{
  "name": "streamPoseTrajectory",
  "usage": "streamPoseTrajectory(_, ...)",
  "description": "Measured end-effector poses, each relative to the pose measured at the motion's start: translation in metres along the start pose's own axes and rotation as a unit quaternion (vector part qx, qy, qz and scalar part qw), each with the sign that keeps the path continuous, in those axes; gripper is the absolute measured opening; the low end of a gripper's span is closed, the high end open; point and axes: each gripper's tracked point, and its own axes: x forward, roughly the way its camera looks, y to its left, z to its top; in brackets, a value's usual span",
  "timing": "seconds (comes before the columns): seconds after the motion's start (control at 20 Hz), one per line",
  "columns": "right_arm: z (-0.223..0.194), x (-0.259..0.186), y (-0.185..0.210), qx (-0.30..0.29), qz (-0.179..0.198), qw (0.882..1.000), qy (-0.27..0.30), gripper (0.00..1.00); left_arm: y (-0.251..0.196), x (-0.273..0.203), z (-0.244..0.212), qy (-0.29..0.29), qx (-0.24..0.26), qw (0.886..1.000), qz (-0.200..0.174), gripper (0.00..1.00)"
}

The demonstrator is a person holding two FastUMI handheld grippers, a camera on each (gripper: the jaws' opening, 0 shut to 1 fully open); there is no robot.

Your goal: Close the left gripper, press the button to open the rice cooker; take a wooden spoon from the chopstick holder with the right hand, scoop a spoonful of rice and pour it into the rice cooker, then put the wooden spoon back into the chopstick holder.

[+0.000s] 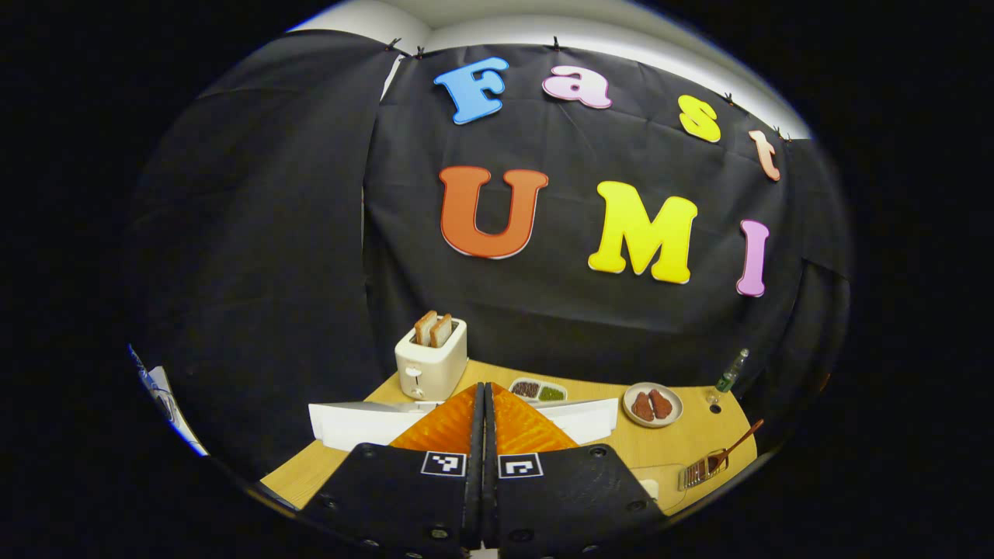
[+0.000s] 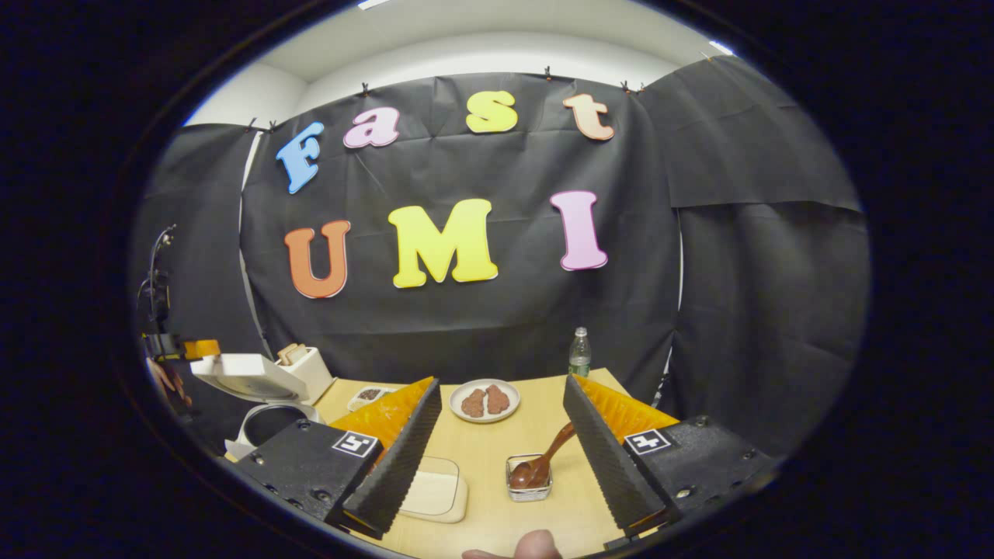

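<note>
I see my right gripper (image 2: 497, 435) with fingers spread wide, holding nothing, above the bench (image 2: 536, 512). Between them stands the chopstick holder (image 2: 529, 477), a small square container with the wooden spoon (image 2: 543, 462) leaning in it, handle tilted right. The rice cooker (image 2: 264, 404) sits at the bench's left edge, lid raised. A plate (image 2: 484, 401) near the far edge carries 2 brown pieces. My left gripper (image 1: 483, 411) has its fingers pressed together, empty.

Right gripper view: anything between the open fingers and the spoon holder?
No. In the right gripper view, the right gripper is open and only bare table lies before the chopstick holder with the wooden spoon.
</note>
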Motion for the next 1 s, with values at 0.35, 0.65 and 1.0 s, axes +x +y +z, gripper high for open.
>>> streamPoseTrajectory(0.35,-0.011,-0.008,-0.024,0.008,-0.016,1.0,0.007,1.0,-0.01,-0.032,0.068,-0.095,0.018,0.995,-0.021,0.29)
streamPoseTrajectory(0.65,-0.026,-0.005,-0.035,0.009,-0.009,1.0,0.015,1.0,-0.023,-0.066,0.073,-0.118,0.013,0.993,-0.007,0.94)
streamPoseTrajectory(1.0,-0.085,0.032,-0.055,0.024,0.003,0.997,0.068,1.0,-0.056,-0.09,0.047,-0.109,0.011,0.994,-0.016,0.94)
